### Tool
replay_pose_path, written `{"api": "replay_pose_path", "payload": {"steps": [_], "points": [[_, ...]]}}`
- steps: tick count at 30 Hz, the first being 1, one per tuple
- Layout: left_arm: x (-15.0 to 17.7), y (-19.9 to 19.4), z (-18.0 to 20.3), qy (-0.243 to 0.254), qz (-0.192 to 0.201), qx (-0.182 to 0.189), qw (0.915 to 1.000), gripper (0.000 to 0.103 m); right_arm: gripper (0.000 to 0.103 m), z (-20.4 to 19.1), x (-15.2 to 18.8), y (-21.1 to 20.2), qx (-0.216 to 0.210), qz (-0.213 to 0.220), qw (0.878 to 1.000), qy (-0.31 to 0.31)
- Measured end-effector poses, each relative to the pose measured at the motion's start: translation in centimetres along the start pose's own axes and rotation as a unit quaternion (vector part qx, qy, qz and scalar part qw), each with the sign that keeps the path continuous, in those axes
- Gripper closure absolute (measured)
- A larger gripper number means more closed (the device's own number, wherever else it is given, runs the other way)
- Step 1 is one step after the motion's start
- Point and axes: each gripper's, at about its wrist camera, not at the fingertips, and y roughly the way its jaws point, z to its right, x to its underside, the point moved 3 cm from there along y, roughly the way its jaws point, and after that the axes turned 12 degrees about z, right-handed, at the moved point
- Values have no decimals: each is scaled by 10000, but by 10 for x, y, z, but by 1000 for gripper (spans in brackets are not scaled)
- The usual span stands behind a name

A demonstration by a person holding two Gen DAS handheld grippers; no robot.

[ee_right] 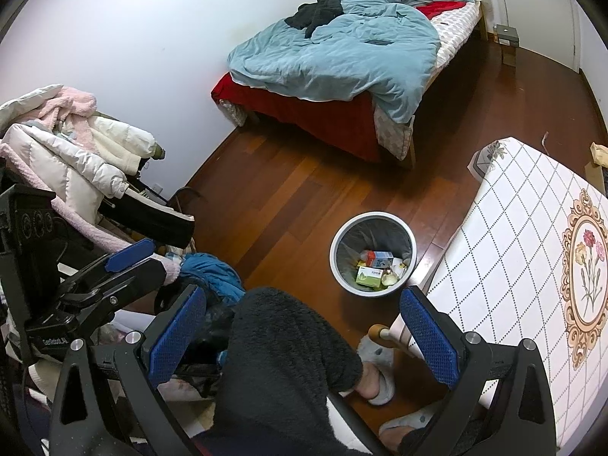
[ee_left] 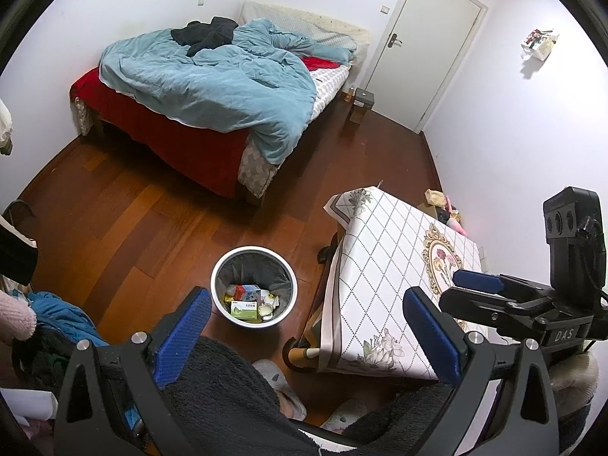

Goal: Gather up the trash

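My dark fleece-trousered knee (ee_right: 281, 345) sits closest, between the blue-padded fingers of my right tongs (ee_right: 304, 326), which stand wide with nothing in them. My left tongs (ee_left: 307, 326) are equally wide and bare. I count two tongs, one round white waste bin with a grey liner (ee_left: 254, 288), one bed under a crumpled pale-blue duvet (ee_left: 212, 83), one table with a white diamond-patterned cloth (ee_left: 383, 266), and two grey slippers (ee_right: 376, 372). Inside the bin lie several cartons and wrappers, among them one green box (ee_left: 244, 311) and one blue-and-red carton (ee_left: 249, 292). The bin stands on the wooden floor (ee_left: 152, 205) near twelve o'clock between my left fingers, and at one o'clock from my right tongs, just beside the table's edge
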Motion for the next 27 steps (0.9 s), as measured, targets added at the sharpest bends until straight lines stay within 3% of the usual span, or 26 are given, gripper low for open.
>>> {"api": "replay_pose_path", "payload": {"steps": [27], "points": [[2,-2,4,-40,-17,-52,10000,0,0,-2,-1,2,-17,3,10000,13]]}}
